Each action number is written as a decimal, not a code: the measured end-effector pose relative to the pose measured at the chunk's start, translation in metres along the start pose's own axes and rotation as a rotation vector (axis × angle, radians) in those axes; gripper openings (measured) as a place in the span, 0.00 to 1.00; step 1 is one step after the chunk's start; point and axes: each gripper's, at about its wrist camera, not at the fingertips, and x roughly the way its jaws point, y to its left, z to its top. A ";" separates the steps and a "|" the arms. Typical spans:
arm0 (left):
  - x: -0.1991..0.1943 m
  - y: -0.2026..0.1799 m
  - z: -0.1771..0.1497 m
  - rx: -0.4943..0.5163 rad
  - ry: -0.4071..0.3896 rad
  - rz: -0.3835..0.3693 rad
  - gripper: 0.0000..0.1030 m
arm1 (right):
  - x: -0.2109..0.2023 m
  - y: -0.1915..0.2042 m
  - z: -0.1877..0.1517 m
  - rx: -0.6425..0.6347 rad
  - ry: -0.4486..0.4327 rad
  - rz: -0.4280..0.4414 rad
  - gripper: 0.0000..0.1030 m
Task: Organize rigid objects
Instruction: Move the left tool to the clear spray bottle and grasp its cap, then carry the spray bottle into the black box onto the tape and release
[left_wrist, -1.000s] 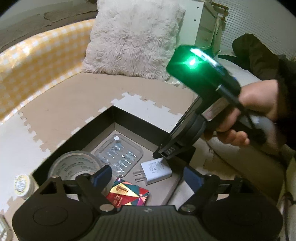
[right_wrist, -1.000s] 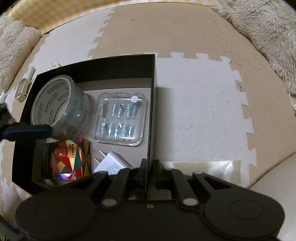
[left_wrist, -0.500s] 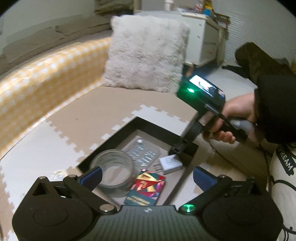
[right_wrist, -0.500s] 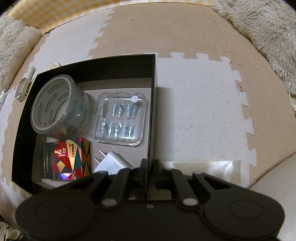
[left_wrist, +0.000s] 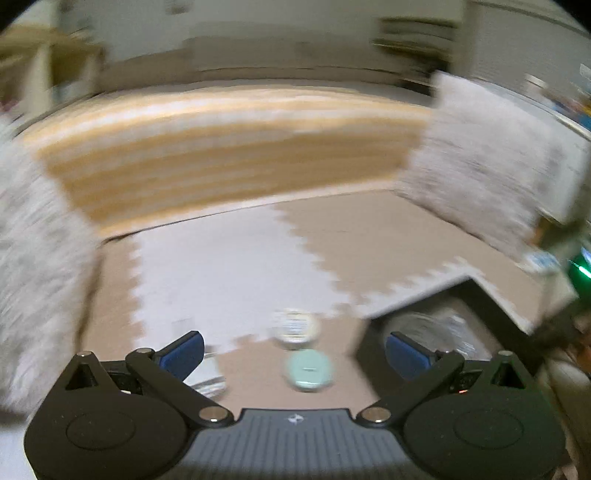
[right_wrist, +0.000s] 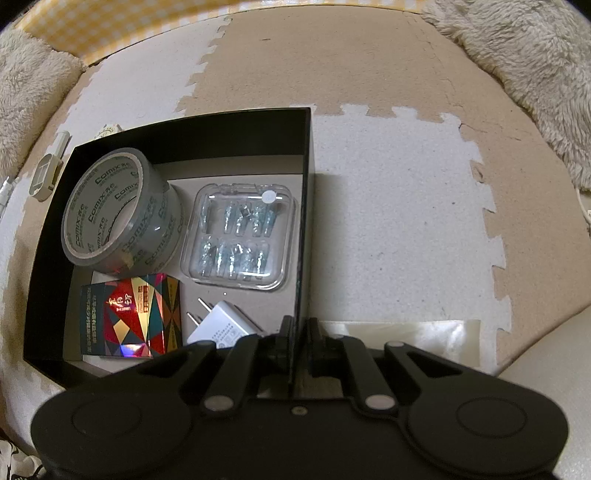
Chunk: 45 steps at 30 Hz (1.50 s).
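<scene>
**Right jaws clamp the box wall; left jaws wide and empty**

Over the puzzle-edged foam floor mat (right_wrist: 388, 206), the right gripper (right_wrist: 298, 332) points steeply down, its jaws closed on the right wall of the open black cardboard box (right_wrist: 236, 129). Inside lie a grey tape roll (right_wrist: 118, 210), a clear plastic case (right_wrist: 240, 232), a colourful faceted small box (right_wrist: 133, 317) and a white plug adapter (right_wrist: 218, 328). The left gripper (left_wrist: 293, 350) tilts downward, jaws fully apart and empty, above a blurred pale-green round object (left_wrist: 308, 371) on the mat, beside the box.

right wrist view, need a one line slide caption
Right gripper clamps the black box wall; inside lie a tape roll, clear case, colourful packet and charger.
</scene>
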 end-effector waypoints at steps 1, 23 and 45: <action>0.003 0.011 0.001 -0.039 0.001 0.027 1.00 | 0.000 0.000 0.000 -0.001 0.000 -0.001 0.07; 0.040 0.201 -0.040 -0.326 0.181 0.486 0.79 | 0.000 0.001 0.000 -0.011 0.002 -0.005 0.07; 0.090 0.178 -0.053 0.172 0.302 0.464 0.34 | 0.000 0.001 0.000 -0.012 0.003 -0.001 0.08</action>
